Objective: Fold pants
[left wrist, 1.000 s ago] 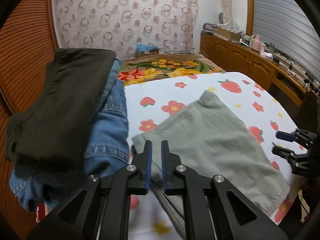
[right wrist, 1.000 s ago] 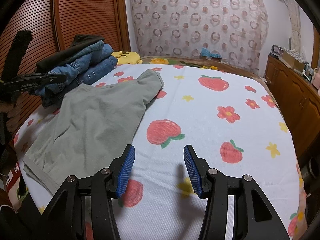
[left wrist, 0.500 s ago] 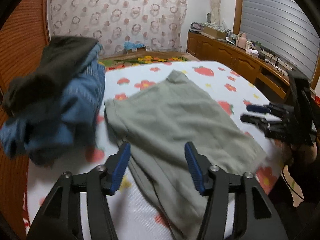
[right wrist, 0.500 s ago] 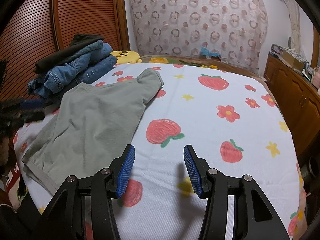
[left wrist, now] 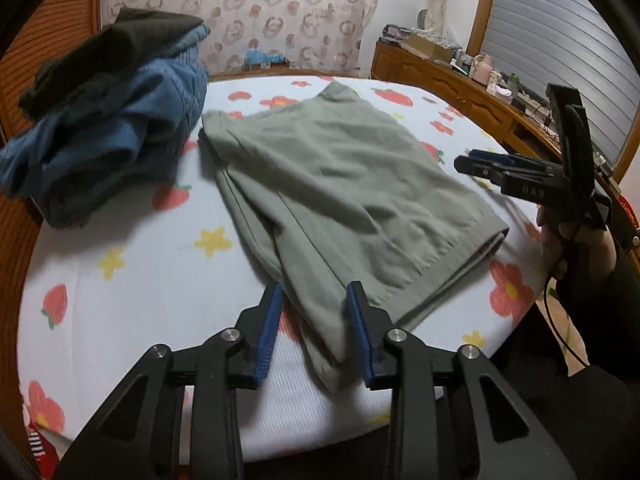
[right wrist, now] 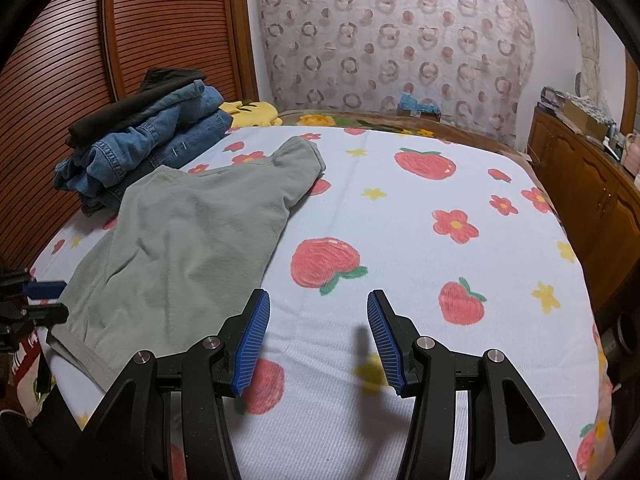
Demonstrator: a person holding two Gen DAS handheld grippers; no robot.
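Grey-green pants [left wrist: 340,184] lie folded flat on the flowered bed sheet [left wrist: 140,280], reaching toward the near edge. My left gripper [left wrist: 314,320] hangs over their near corner. Its jaws are closing with the cloth between the blue pads, and no firm pinch shows. In the right wrist view the pants [right wrist: 192,232] lie at the left, with the left gripper [right wrist: 44,300] at their near left edge. My right gripper [right wrist: 318,332] stands open above bare sheet beside the pants, with nothing between its fingers. It also shows in the left wrist view, where the right gripper [left wrist: 476,162] is held by a hand.
A pile of blue jeans topped by a dark garment [left wrist: 112,120] sits at the bed's far left, against a slatted wooden door [right wrist: 140,28]. A yellow plush [right wrist: 252,112] lies behind it. A wooden cabinet [right wrist: 580,168] runs along the right side.
My left gripper has left the clothes pile and swung down to the pants' near corner. Its jaws went from nearly shut to wide, then narrowed. The right gripper has stayed put.
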